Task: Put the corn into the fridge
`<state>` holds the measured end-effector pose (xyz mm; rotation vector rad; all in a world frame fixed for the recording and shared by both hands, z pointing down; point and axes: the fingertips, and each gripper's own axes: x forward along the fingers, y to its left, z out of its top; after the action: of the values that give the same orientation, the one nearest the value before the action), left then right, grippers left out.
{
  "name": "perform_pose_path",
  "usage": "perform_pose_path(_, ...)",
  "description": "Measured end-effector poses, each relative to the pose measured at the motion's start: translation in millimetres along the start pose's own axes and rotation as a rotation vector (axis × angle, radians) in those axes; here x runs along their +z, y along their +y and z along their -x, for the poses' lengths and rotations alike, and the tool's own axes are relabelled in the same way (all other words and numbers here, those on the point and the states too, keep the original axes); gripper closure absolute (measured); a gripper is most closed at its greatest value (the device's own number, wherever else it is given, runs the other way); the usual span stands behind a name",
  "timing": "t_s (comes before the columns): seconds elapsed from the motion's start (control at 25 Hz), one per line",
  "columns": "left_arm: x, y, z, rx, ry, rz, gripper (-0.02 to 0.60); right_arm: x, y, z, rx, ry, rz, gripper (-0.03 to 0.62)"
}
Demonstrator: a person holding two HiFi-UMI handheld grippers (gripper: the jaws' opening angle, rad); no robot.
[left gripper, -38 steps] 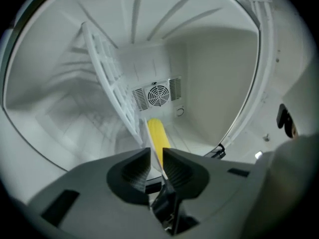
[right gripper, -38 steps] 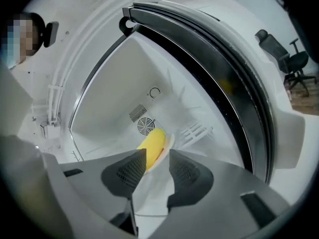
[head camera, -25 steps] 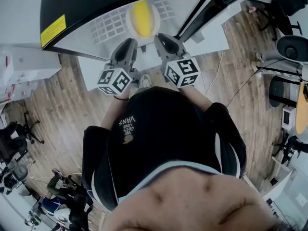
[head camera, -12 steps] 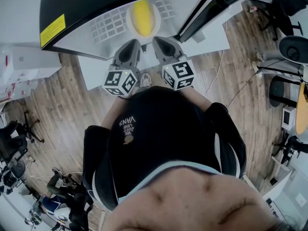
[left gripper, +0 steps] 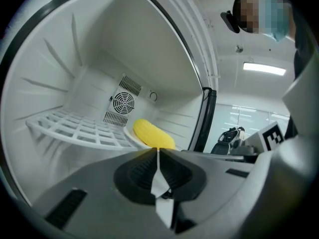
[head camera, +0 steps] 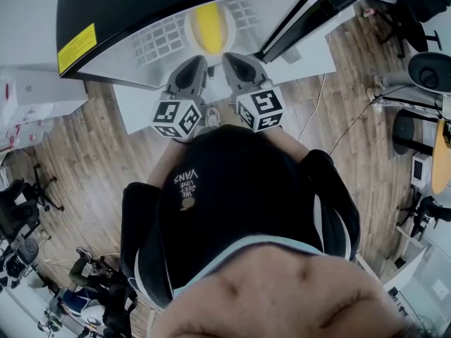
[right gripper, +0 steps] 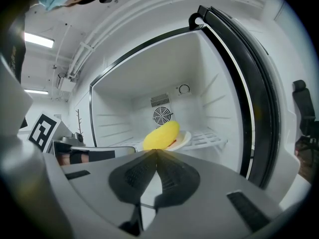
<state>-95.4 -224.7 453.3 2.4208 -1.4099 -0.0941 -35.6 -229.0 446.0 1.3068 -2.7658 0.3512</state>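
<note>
The yellow corn (head camera: 208, 27) lies on a small white plate (head camera: 190, 30) on the white wire shelf (head camera: 151, 42) inside the open fridge. Both grippers are held side by side just in front of the opening, pointing at it. My left gripper (head camera: 196, 64) is shut with nothing in it; in its own view the corn (left gripper: 152, 135) shows just beyond the closed tips (left gripper: 157, 150). My right gripper (head camera: 232, 58) is also shut and empty, and the corn (right gripper: 162, 135) on its plate (right gripper: 184, 139) sits straight ahead of its tips (right gripper: 155, 151).
The fridge door (head camera: 306, 16) stands open to the right. A fan grille (left gripper: 122, 102) sits in the fridge's back wall. The black fridge top carries a yellow label (head camera: 76, 44). White boxes (head camera: 32, 94) stand at the left and office chairs (head camera: 423, 69) at the right on the wood floor.
The two grippers have drawn a little closer together in front of the fridge and their marker cubes have rolled slightly. The corn and plate have not moved.
</note>
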Motion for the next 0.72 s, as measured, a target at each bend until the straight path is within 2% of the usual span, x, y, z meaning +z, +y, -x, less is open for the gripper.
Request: perform_pose_path(0.72,3.8,14.5,-7.2,-0.018,0.002,0.02,0.554,2.1,-4.7,-15.3,-0.027,-0.002,-0.009,0.582)
